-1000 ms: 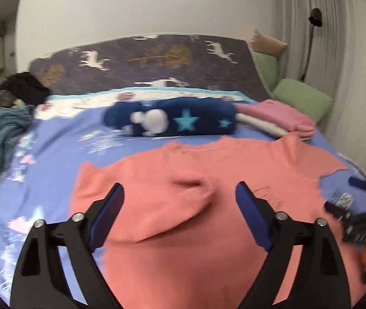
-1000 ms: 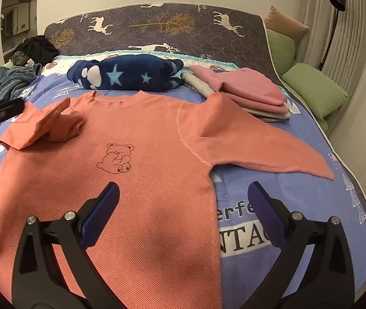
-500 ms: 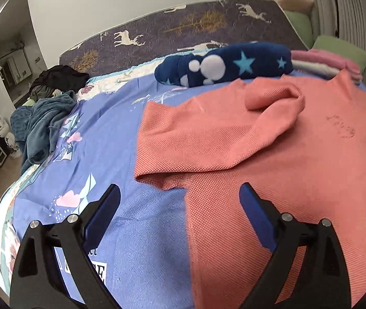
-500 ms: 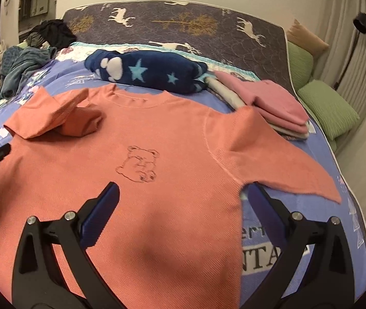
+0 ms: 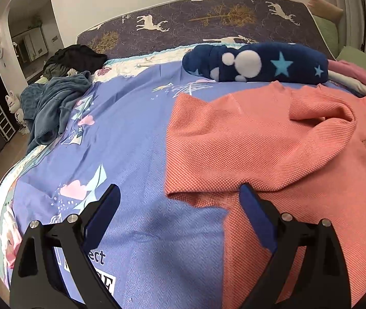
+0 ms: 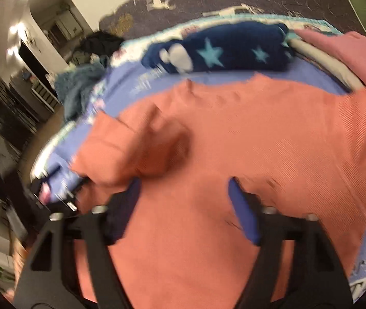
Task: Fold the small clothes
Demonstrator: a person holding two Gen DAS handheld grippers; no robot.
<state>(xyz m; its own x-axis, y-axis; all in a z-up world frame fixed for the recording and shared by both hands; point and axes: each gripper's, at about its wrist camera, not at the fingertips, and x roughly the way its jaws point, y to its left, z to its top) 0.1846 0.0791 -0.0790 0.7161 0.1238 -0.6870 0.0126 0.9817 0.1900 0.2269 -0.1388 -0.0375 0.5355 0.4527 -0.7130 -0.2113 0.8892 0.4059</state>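
Your left claw (image 5: 177, 200), released, sits at the coral knitted sweater's (image 5: 273, 149) folded sleeve edge beside the bed's left edge; your right claw (image 6: 185, 193), also released, hovers mid-body.

Bedsheet (image 5: 141, 134): only partial letters, "ect".

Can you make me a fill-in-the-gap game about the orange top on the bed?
1. The orange top has a little ____ drawn on its front.
2. The dark blue blanket lying past the top has white dots and light blue ____ on it.
3. The headboard is decorated with trees and white ____.
4. The left gripper has its fingers spread ____, with nothing between them.

Missing words: bear; stars; deer; open
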